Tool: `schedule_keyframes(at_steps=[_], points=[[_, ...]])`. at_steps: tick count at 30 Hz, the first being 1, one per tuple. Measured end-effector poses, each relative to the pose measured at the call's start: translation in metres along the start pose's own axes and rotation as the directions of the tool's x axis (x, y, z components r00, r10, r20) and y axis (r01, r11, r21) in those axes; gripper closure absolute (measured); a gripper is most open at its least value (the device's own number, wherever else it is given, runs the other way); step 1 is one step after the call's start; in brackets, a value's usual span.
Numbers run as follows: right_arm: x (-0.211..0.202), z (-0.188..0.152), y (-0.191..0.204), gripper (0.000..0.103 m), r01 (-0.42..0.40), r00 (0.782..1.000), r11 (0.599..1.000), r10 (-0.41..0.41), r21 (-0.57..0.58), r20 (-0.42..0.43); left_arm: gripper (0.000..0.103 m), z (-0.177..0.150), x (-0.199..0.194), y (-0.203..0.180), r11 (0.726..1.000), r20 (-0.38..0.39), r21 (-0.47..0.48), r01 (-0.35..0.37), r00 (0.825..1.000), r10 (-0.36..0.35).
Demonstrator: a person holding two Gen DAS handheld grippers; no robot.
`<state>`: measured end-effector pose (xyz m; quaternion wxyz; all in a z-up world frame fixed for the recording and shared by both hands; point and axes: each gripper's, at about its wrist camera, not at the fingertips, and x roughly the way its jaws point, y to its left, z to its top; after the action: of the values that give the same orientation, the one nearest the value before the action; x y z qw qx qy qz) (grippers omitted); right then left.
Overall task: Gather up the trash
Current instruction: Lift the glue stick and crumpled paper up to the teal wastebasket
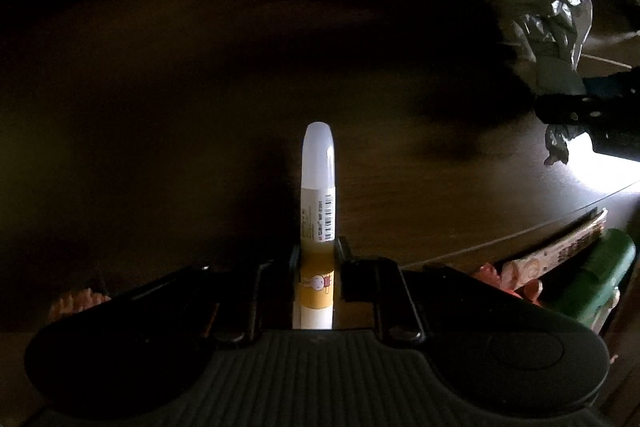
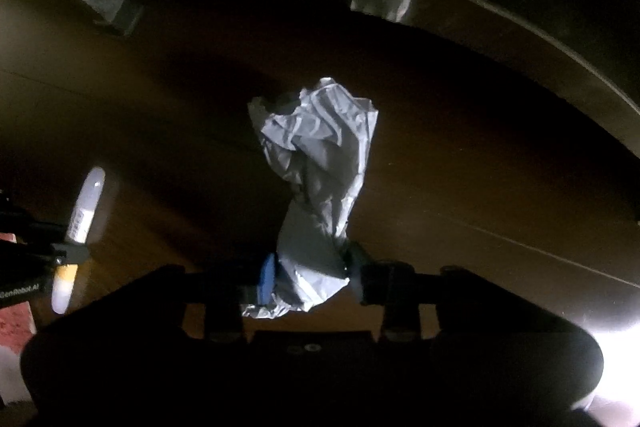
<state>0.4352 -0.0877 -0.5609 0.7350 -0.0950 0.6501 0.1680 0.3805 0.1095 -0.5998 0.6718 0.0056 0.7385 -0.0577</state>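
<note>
Left wrist view: the left gripper is clamped on a white-capped glue stick lying on the dark wooden worktop, apparently for lifting.

Right wrist view: the right gripper pinches a crumpled silver wrapper low down, ready for collecting.

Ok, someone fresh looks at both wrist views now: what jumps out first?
Most striking is the pale tube, bright against the dark wooden floor, clamped in the left tool. Next, the crumpled silver wrapper pinched at its lower end by the right tool.
</note>
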Motion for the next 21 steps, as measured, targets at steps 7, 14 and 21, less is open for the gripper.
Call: schedule_keyframes(at_steps=[7,14,21], points=[[-0.042,-0.009,-0.002,0.069,-0.030,0.999,0.998,0.029,0.050,0.015,0.086,0.002,-0.034,-0.003,0.999,0.040,0.009,0.034,0.999,-0.034],[-0.114,-0.023,0.013,0.069,-0.005,0.996,1.000,0.006,-0.009,0.086,0.086,-0.006,-0.108,-0.024,0.992,0.149,0.118,0.053,0.986,-0.071],[-0.210,-0.040,0.017,0.069,-0.022,0.984,1.000,0.022,-0.004,0.178,0.086,-0.022,-0.208,-0.049,0.981,0.276,0.189,0.053,0.955,-0.105]])
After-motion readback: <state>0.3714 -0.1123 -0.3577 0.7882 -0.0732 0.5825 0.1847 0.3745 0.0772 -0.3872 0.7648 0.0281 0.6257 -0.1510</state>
